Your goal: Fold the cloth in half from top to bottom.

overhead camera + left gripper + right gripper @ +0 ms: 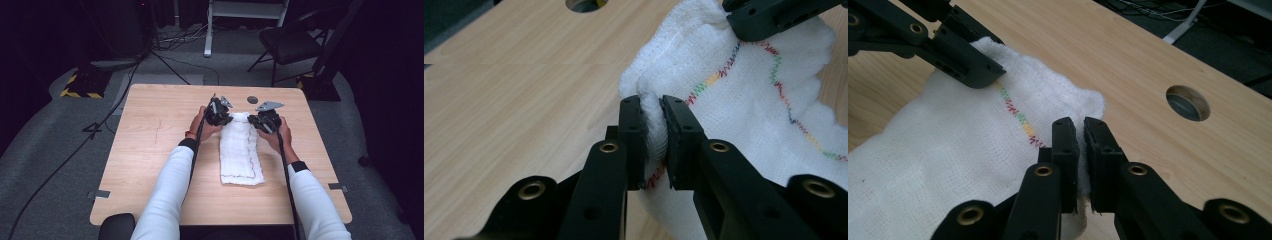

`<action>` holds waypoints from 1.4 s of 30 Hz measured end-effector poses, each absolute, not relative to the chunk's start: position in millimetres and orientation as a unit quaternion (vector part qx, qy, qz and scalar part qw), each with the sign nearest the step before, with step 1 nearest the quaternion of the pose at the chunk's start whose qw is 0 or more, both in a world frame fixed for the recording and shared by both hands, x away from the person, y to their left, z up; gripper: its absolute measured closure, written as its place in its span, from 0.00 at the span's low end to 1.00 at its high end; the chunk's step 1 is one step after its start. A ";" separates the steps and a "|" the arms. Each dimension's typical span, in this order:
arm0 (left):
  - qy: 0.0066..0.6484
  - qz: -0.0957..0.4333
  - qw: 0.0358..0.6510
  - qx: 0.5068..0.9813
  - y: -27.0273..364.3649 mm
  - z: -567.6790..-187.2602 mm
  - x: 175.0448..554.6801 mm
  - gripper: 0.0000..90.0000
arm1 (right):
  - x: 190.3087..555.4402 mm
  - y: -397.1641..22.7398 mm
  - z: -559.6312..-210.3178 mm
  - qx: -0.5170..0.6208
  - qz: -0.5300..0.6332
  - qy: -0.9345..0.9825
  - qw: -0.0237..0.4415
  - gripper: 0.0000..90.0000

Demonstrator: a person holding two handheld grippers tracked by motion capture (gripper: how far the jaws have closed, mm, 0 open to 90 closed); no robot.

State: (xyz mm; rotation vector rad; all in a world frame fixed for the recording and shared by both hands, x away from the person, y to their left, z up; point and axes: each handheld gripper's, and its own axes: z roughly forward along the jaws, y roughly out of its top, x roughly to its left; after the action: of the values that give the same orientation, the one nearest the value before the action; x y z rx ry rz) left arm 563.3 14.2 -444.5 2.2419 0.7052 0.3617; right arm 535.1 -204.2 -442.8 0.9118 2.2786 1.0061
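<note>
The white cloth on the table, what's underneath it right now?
The white cloth lies on the wooden table, its near part flat on the bare wood. The left gripper and right gripper pinch its far corners. Anything beneath the cloth is covered.

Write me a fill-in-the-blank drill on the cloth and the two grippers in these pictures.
1. The left gripper is shut on a fold of the white ____.
2. The right gripper pinches the cloth at its ____ end, as the high view shows it.
3. The cloth's near end rests on the wooden ____.
4. The zigzag stitching on the cloth is ____ in colour.

Missing words: cloth; far; table; mixed (many-coloured)
</note>
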 end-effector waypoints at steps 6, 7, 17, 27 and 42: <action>0.267 0.154 0.375 0.874 12.6 -432.3 562.6 0.89 | 537.4 -204.8 -431.7 0.332 0.375 0.828 0.252 0.94; 0.266 0.155 0.377 0.874 13.0 -430.8 561.9 0.89 | 537.1 -205.4 -430.2 0.332 0.376 0.827 0.252 0.94; 0.223 0.142 0.400 0.877 23.7 -417.2 542.4 0.88 | 519.5 -208.3 -418.4 0.316 0.392 0.830 0.240 0.94; 0.188 0.129 0.412 0.882 27.1 -427.1 515.5 0.85 | 497.2 -213.5 -425.9 0.289 0.404 0.841 0.215 0.94; 0.146 0.094 0.410 0.895 37.9 -446.7 475.8 0.86 | 460.5 -221.7 -447.9 0.251 0.412 0.861 0.162 0.94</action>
State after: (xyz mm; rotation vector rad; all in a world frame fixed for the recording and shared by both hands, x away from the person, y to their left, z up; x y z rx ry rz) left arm 475.8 37.9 -446.7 2.2536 0.3684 0.2377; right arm 460.5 -221.7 -447.9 0.7149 2.4565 1.1747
